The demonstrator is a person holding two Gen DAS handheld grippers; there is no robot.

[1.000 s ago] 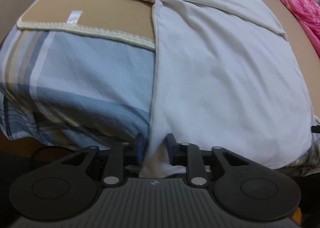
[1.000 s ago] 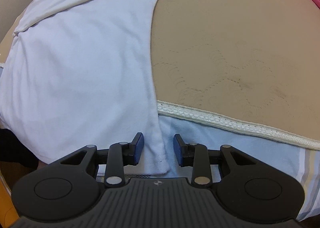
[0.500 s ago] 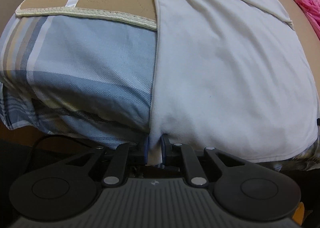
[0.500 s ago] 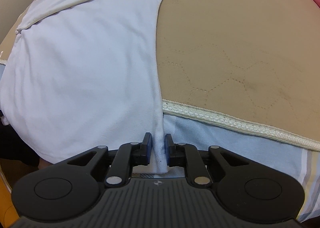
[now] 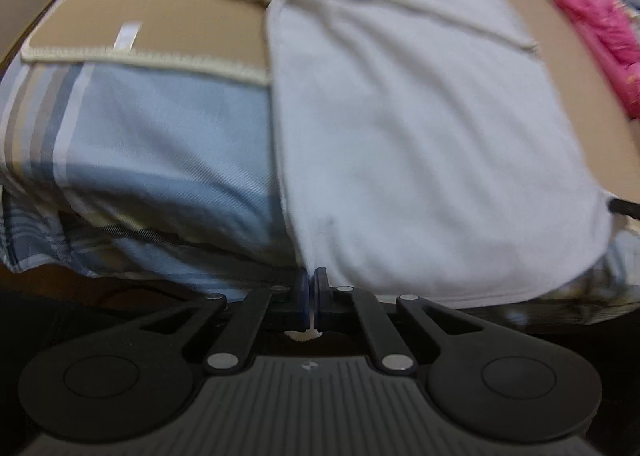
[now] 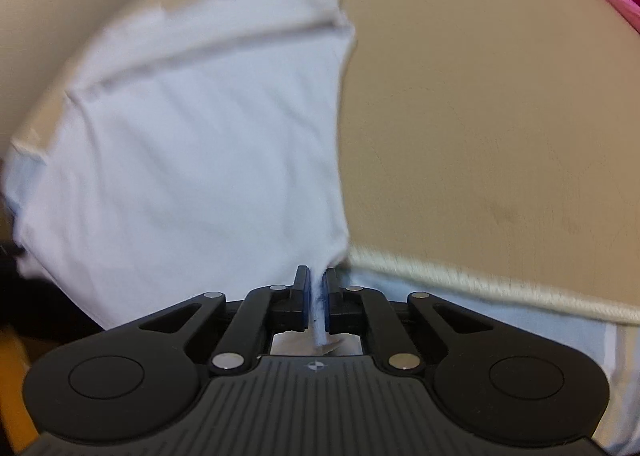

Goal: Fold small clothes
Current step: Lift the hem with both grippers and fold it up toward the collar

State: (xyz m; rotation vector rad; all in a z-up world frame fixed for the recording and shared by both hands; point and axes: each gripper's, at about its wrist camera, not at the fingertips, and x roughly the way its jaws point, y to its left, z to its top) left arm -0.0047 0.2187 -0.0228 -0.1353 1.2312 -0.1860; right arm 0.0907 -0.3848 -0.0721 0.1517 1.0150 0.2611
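A white shirt (image 5: pixel 420 135) lies spread on a bed, its hem hanging over the near edge. My left gripper (image 5: pixel 311 288) is shut on the shirt's bottom left corner. My right gripper (image 6: pixel 318 290) is shut on the bottom right corner of the same shirt (image 6: pixel 200 159), with a strip of cloth pinched between the pads. The sleeves lie folded across the far end of the shirt in both views.
A tan quilted mat (image 6: pixel 480 115) with a cream trim (image 6: pixel 500 290) covers the bed, over a blue striped sheet (image 5: pixel 152 143). A pink cloth (image 5: pixel 592 15) lies at the far right. A white tag (image 5: pixel 127 35) sits on the mat's left corner.
Both grippers closed from open onto the shirt's bottom corners. The hem is now drawn up and the views are blurred by motion.
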